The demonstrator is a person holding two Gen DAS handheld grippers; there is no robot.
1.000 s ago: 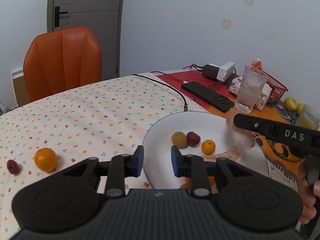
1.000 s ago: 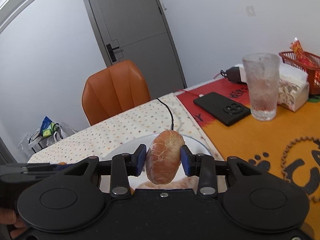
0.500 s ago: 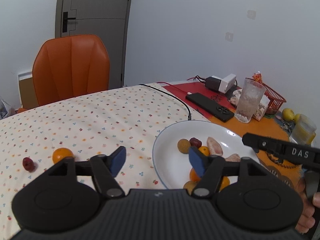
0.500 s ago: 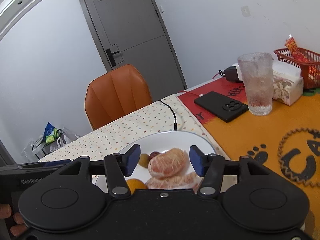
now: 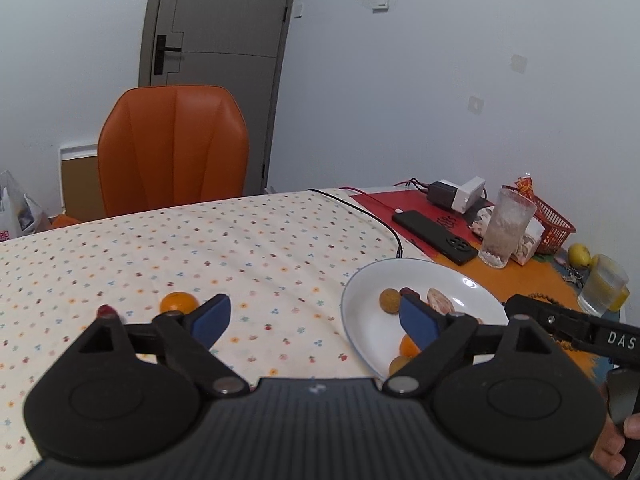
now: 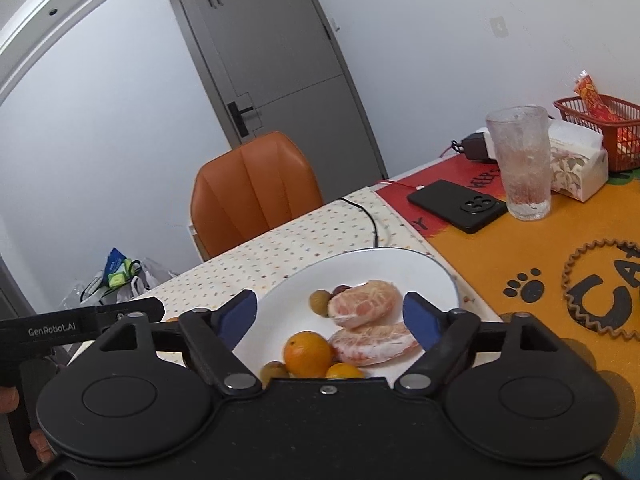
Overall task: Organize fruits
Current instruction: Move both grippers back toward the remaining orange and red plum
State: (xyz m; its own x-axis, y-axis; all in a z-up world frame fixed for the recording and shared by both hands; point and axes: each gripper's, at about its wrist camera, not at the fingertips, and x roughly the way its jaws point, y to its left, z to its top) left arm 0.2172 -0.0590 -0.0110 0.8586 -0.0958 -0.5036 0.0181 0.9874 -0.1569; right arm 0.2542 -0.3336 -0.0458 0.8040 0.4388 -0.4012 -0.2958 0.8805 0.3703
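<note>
Both grippers: jaws just opened wide, nothing between them. Left gripper, right gripper.

White plate holds pomelo segments, orange, small brown fruits. Mandarin and red date loose on tabletop.

Risk: your approach may nudge the mandarin into rolling.

Hidden: date partly behind left gripper; plate's near edge cut off.

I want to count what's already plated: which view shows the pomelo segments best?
The right wrist view: both pomelo segments lie in full sight on the white plate. The left wrist view shows only one segment, small and partly behind a finger.
</note>
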